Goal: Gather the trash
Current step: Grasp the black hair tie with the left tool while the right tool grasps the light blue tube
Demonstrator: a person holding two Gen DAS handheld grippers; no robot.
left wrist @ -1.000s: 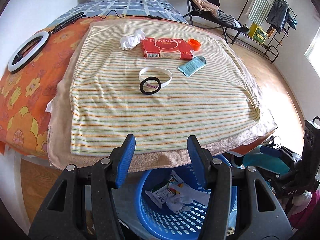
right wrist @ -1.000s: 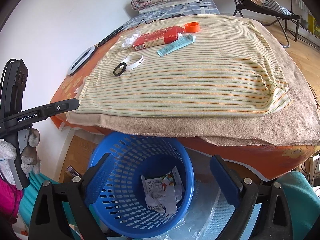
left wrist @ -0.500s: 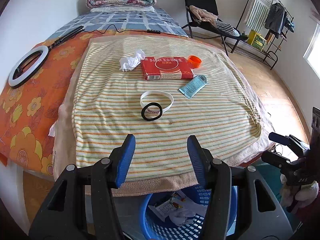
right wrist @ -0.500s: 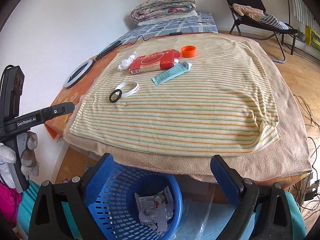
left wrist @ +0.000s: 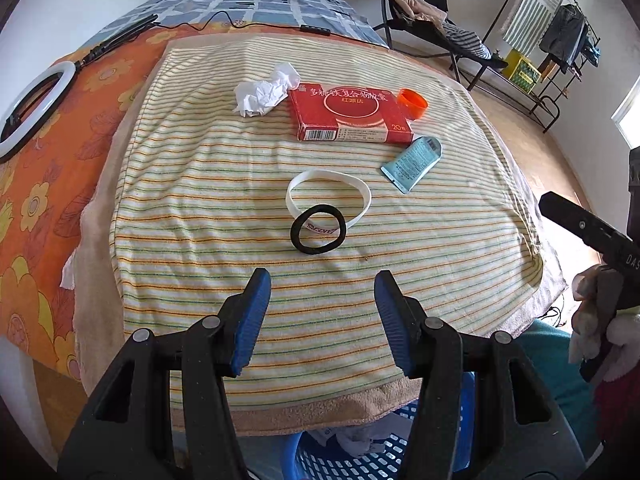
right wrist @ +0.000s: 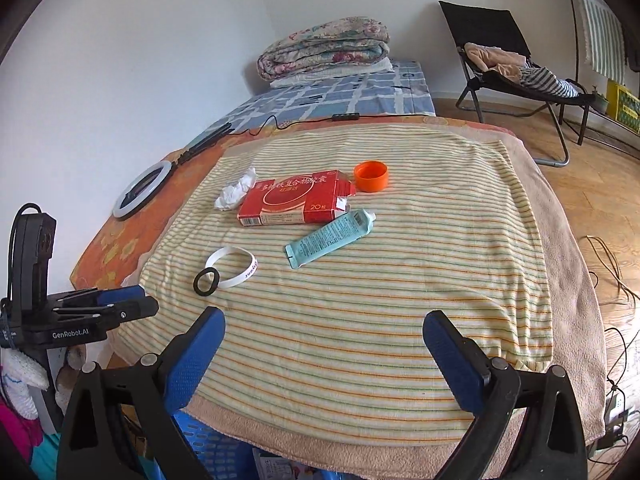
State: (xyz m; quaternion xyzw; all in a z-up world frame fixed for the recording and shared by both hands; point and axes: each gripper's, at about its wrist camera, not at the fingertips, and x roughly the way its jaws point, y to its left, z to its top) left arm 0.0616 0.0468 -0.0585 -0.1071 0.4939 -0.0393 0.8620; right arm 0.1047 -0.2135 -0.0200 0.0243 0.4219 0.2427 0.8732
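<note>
On the striped towel [left wrist: 208, 208] lie a crumpled white tissue [left wrist: 266, 90], a red box [left wrist: 348, 112], an orange cap [left wrist: 412, 104], a light blue tube [left wrist: 412, 162], a white band [left wrist: 328, 196] and a black ring [left wrist: 318, 230]. My left gripper [left wrist: 322, 304] is open and empty above the towel's near edge, short of the black ring. My right gripper [right wrist: 324, 348] is open and empty, wide apart, over the towel's near part. The same items show in the right wrist view: tissue [right wrist: 236, 194], box [right wrist: 294, 200], cap [right wrist: 371, 176], tube [right wrist: 330, 238], band [right wrist: 234, 266], ring [right wrist: 206, 281].
A blue basket [left wrist: 360, 456] with paper trash sits below the bed's near edge, also in the right wrist view [right wrist: 216, 452]. A ring light [left wrist: 36, 104] lies on the orange sheet at left. Folded quilts [right wrist: 324, 46] lie at the far end. A black chair [right wrist: 504, 64] stands at right.
Both grippers have risen and moved forward from over the basket to above the towel. The basket has dropped almost out of view. Both stay open.
</note>
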